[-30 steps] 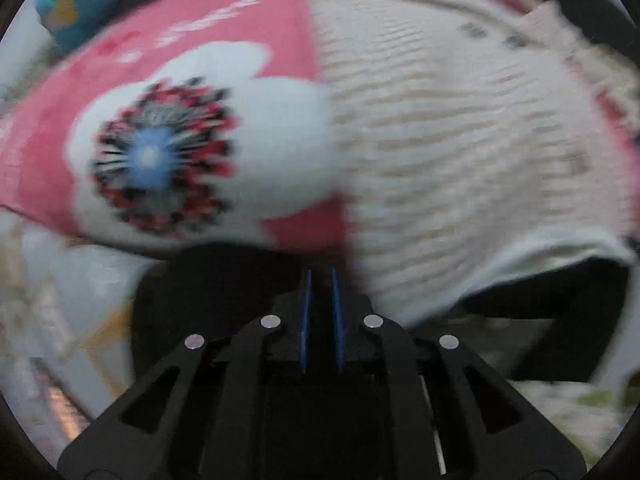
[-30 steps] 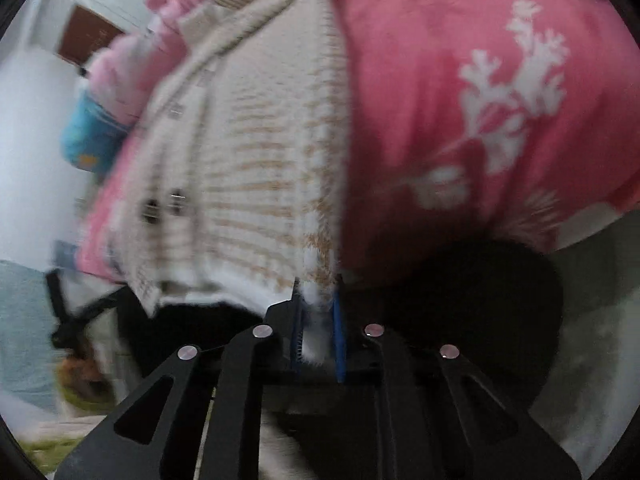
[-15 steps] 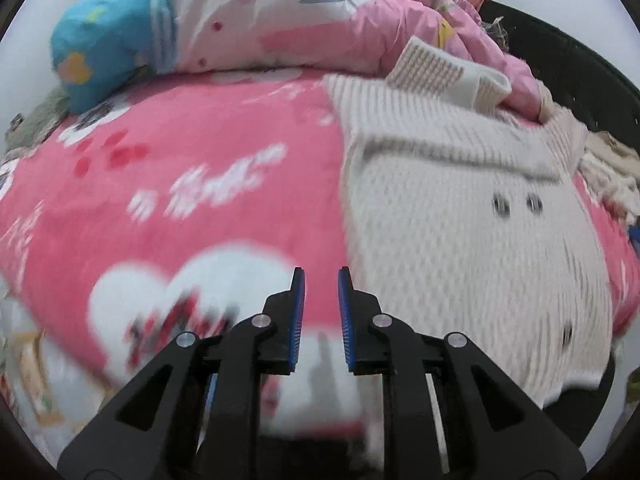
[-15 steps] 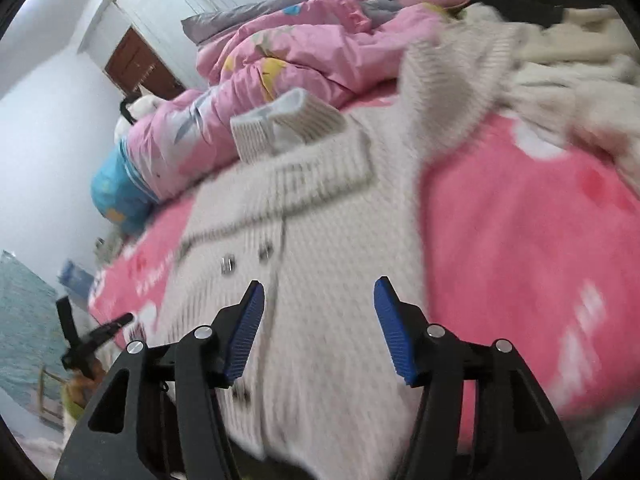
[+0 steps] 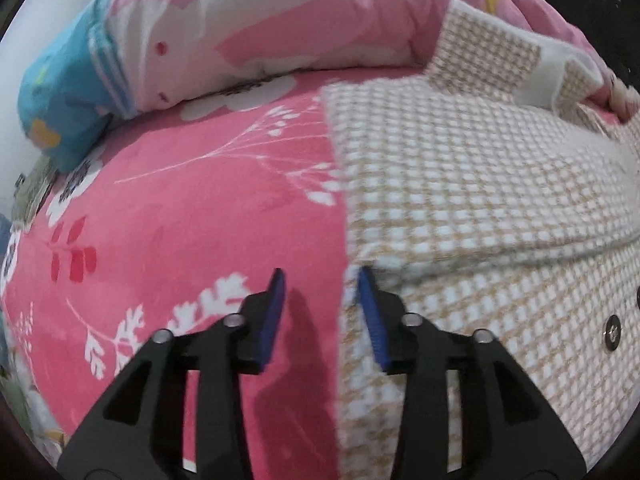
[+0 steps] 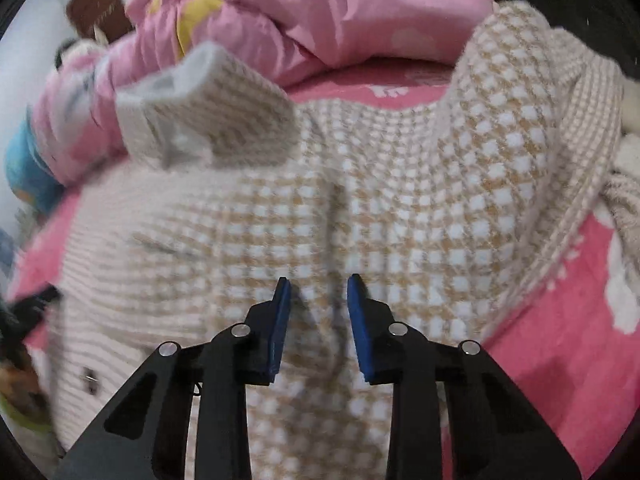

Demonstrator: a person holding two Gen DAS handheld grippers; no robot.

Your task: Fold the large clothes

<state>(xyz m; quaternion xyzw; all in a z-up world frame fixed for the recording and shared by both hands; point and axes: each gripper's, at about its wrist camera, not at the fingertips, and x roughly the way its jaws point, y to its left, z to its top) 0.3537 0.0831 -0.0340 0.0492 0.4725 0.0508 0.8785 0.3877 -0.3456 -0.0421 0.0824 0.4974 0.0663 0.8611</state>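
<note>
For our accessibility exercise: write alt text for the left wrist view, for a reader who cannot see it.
An open gripper straddles the left edge of a beige-and-white knitted cardigan lying flat on a pink flowered blanket, nothing pinched between its blue pads. A pink quilt is bunched up behind.

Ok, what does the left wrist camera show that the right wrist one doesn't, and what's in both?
Only the left wrist view shows the left gripper, open over the sweater's straight side edge, and the white branch print on the pink blanket. Only the right wrist view shows the right gripper, open above the sweater's middle, a sleeve draped at the right and a brown door. Both show the checked knit sweater, its folded cuff, the pink quilt and the blue pillow.
</note>
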